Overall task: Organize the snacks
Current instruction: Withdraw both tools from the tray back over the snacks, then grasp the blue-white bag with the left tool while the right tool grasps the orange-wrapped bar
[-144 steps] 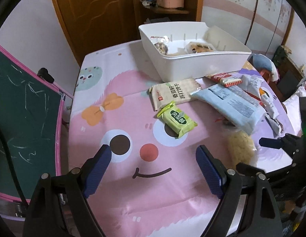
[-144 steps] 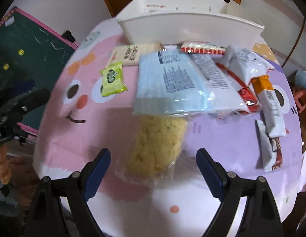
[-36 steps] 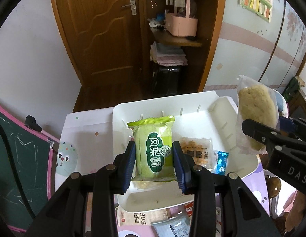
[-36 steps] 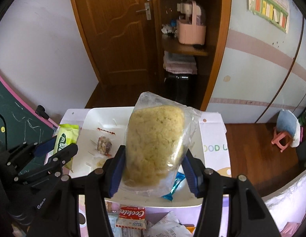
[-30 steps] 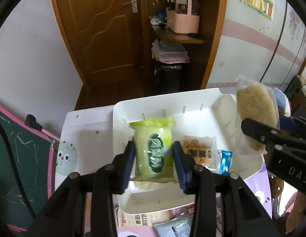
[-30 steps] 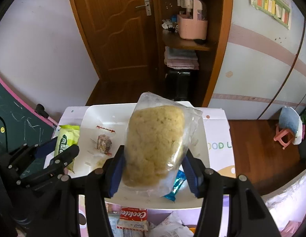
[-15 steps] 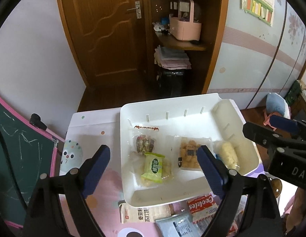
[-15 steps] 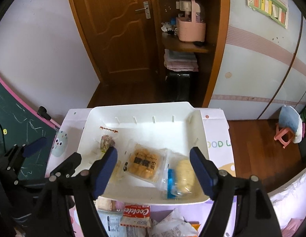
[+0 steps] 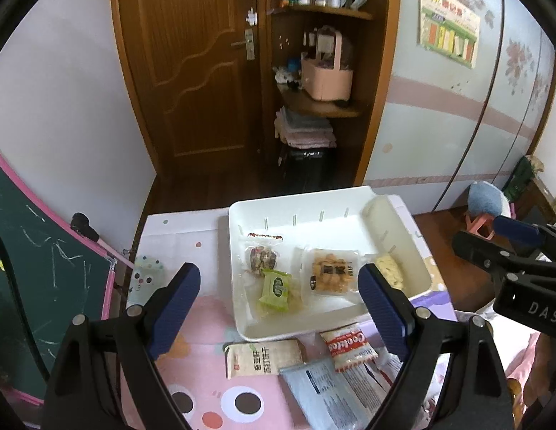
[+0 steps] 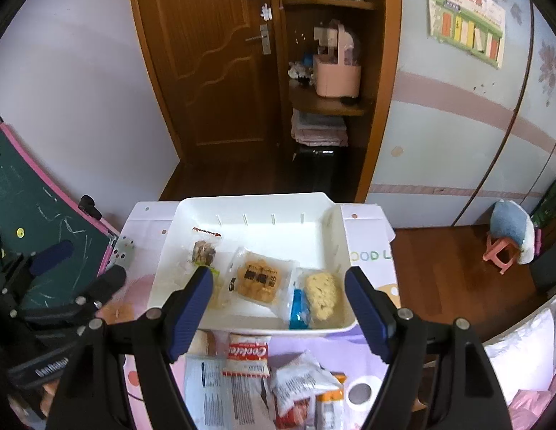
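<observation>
A white bin (image 9: 303,329) stands at the far side of the table. In it lie a green packet (image 9: 276,289), a cookie packet (image 9: 331,275), a nut snack packet (image 9: 261,257) and a clear bag of yellow crumbly snack (image 9: 389,270). The bin (image 10: 242,322) and the yellow bag (image 10: 322,294) also show in the right wrist view. My left gripper (image 9: 279,308) is open and empty above the bin's near edge. My right gripper (image 10: 279,302) is open and empty above the bin.
Loose snacks lie on the pink tablecloth before the bin: a beige cracker pack (image 9: 263,358), a red-and-white Cookies pack (image 9: 349,345), a pale blue packet (image 9: 324,390). A green chalkboard (image 9: 30,268) stands at left. A door and shelves stand behind.
Both grippers opened and dropped their loads: the green packet and the yellow snack bag now lie in the bin. Both grippers have since pulled back slightly toward the near side.
</observation>
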